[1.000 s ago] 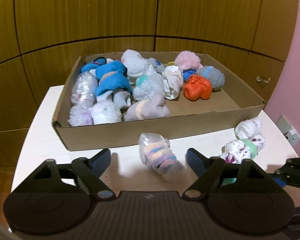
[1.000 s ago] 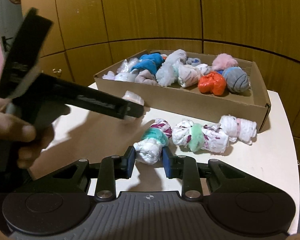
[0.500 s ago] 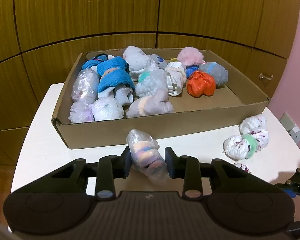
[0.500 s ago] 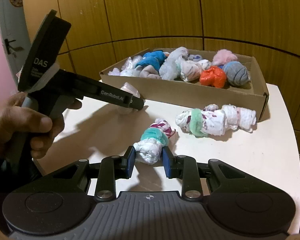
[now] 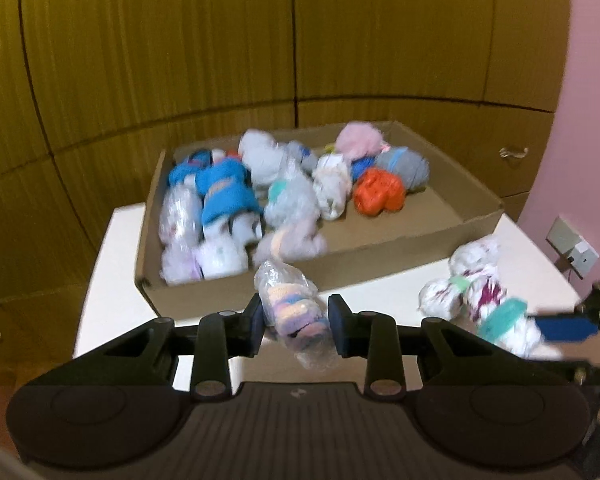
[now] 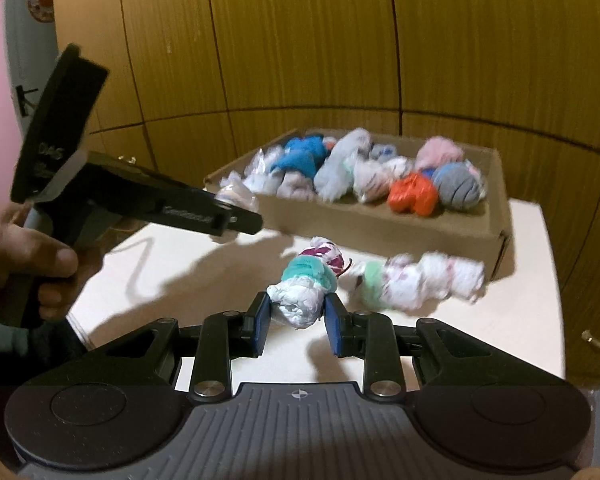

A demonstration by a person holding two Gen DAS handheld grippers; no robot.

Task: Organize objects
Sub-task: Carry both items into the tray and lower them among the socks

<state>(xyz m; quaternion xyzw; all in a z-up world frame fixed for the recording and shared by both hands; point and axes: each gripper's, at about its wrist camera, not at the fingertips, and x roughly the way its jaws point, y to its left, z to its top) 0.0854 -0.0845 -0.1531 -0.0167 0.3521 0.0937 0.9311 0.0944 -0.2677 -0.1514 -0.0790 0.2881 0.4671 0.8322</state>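
Observation:
My left gripper [image 5: 296, 322] is shut on a sock bundle in clear plastic [image 5: 294, 314], with pastel bands, held just above the white table [image 5: 112, 280] in front of the cardboard box [image 5: 340, 268]. My right gripper [image 6: 297, 322] is shut on a white sock bundle with a teal band [image 6: 306, 286], lifted off the table. The box [image 6: 380, 226] holds several rolled sock bundles, among them a blue one [image 5: 224, 196] and an orange one [image 5: 378, 192]. In the right wrist view the left gripper [image 6: 236, 216] shows from the side, held by a hand [image 6: 16, 260].
Two more white sock bundles with a green band [image 6: 416, 280] lie on the table by the box's near right corner, also seen as bundles [image 5: 468, 280] in the left wrist view. Wooden panel walls stand behind. A wall socket [image 5: 572, 246] is at the right.
The left gripper closed on the plastic-wrapped bundle and lifted it. The right gripper, shut on the teal-banded bundle throughout, rose with it off the table.

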